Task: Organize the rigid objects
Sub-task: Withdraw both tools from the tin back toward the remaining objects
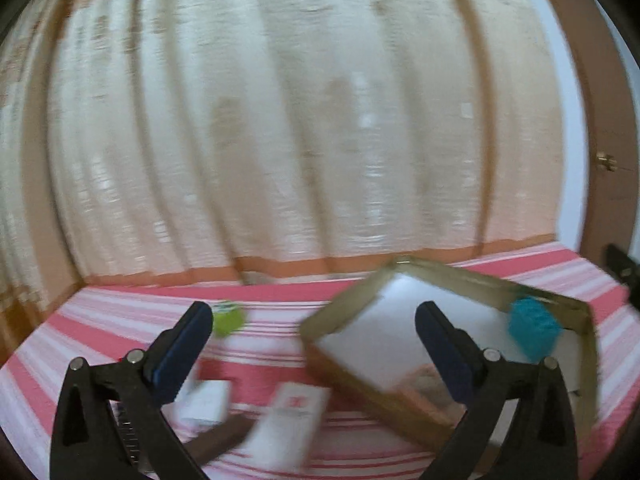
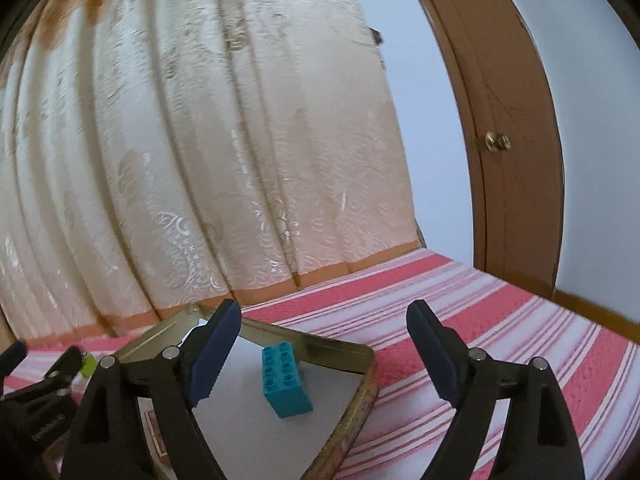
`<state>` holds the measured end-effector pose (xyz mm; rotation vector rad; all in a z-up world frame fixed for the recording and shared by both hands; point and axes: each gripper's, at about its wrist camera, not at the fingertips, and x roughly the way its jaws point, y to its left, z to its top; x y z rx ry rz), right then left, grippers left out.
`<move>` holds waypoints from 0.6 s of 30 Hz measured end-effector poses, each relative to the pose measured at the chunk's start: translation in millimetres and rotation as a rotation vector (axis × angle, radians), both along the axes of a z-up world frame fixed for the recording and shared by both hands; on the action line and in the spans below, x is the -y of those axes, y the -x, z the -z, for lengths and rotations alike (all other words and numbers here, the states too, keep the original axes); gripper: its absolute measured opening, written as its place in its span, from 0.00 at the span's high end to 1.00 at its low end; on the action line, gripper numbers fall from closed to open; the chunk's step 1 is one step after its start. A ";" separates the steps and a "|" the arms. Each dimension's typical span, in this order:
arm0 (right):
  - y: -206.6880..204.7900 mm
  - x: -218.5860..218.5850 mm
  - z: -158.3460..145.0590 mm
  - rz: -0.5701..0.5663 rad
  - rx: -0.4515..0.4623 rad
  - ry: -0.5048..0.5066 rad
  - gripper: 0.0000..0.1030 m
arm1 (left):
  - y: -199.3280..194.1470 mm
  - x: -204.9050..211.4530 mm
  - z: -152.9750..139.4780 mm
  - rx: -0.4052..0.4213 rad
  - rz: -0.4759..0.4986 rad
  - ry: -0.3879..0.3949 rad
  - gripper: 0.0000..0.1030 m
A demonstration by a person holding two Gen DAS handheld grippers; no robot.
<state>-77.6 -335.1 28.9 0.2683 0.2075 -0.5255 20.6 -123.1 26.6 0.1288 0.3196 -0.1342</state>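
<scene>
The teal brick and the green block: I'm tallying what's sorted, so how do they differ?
The teal brick lies inside the gold tin, on its white floor; the green block sits outside on the striped cloth. The teal brick looks sharp, studs visible; the green block is blurred, shape unclear. Neither is gripped.

No legible text; red mark on white card too blurred.

You're working in a home, likely a bedroom: a cream patterned curtain hangs behind a red-and-white striped bedspread, and a brown wooden door with a brass knob stands alongside.
</scene>
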 end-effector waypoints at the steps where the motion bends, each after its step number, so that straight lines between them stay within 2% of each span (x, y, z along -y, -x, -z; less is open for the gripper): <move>1: 0.3 2.4 0.9 0.004 0.002 -0.010 0.16 | -0.7 -6.7 0.7 0.001 -0.021 -0.004 0.00; 6: 4.1 8.5 2.9 0.051 0.008 -0.026 0.16 | -6.2 -41.5 9.9 -0.040 -0.110 0.005 0.00; 9: 9.3 15.8 4.9 0.101 0.024 -0.043 0.16 | -5.6 -52.1 17.1 -0.066 -0.121 0.019 0.00; 12: 11.0 22.9 9.3 0.130 0.020 -0.070 0.16 | -4.2 -52.3 23.0 -0.066 -0.134 -0.006 0.00; 15: 8.0 25.4 15.0 0.124 -0.004 -0.095 0.16 | -3.6 -49.5 27.5 -0.070 -0.140 -0.041 0.00; 18: 3.0 19.5 18.6 0.103 -0.033 -0.079 0.16 | 0.9 -52.4 26.2 -0.065 -0.127 -0.029 0.00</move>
